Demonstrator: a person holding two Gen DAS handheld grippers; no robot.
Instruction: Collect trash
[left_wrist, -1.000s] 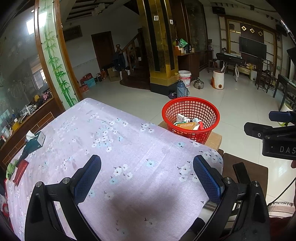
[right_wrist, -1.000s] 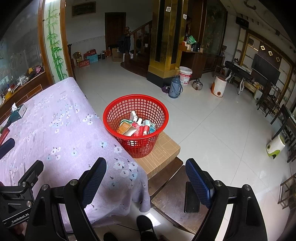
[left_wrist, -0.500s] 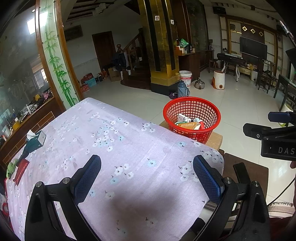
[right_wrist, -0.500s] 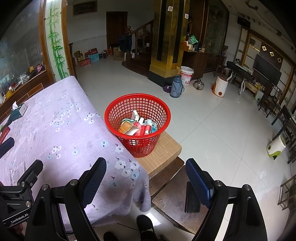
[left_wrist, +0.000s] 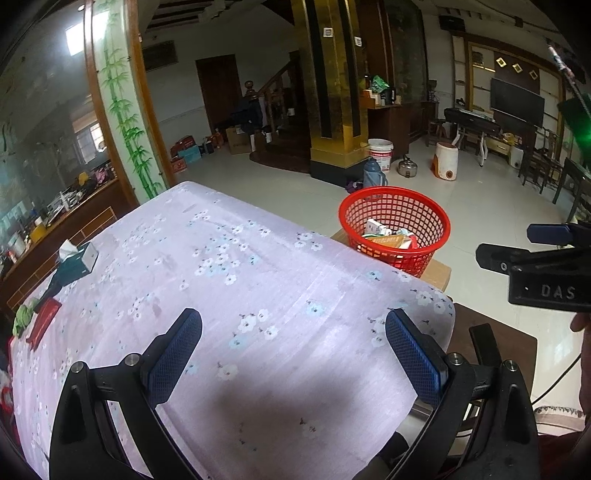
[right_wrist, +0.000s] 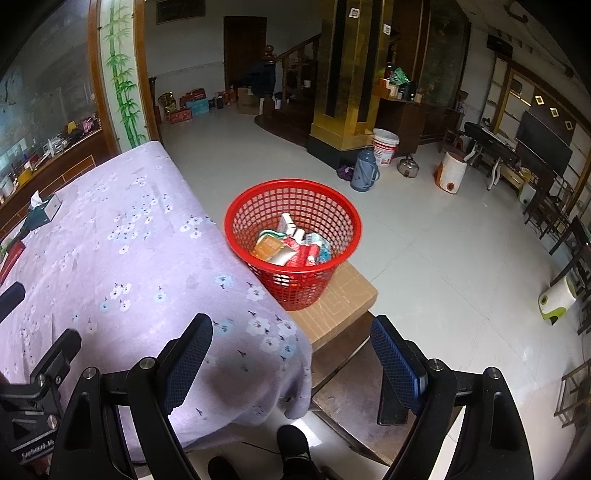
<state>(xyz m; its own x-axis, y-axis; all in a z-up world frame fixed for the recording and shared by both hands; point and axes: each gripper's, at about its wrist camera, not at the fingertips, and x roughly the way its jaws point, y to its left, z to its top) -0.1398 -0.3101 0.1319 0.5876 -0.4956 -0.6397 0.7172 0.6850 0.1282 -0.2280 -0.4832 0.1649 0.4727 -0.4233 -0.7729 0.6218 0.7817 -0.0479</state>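
At the far left of the table, a teal tissue box with a white tissue sticking out (left_wrist: 75, 258) lay on the lilac tablecloth printed with small white and blue flowers (left_wrist: 221, 266). Near it, at the left edge, there was a flat red packet (left_wrist: 42, 323) just beside something green (left_wrist: 23, 317) which I could not identify.

The left gripper (left_wrist: 293, 341) hovered over the near part of the cloth. Its two blue ribbed fingers (left_wrist: 173, 352) stood wide apart and held nothing; only the cloth showed between them.

To the right, past the table corner, a round red plastic mesh basket (right_wrist: 258, 218) stood on a brown cardboard box (right_wrist: 340, 299), touching or almost touching the hanging cloth. The trash (right_wrist: 291, 245) was inside this basket: boxes and wrappers in white, orange, red and teal.

The right gripper (right_wrist: 291, 349) was over the table corner and a dark wooden bench (right_wrist: 347, 398), well apart from the basket. Its blue fingers (right_wrist: 397, 363) were also spread wide, with nothing between them.

Further right, on the pale tiled floor (right_wrist: 443, 258), there was a small white and green appliance (right_wrist: 557, 299).
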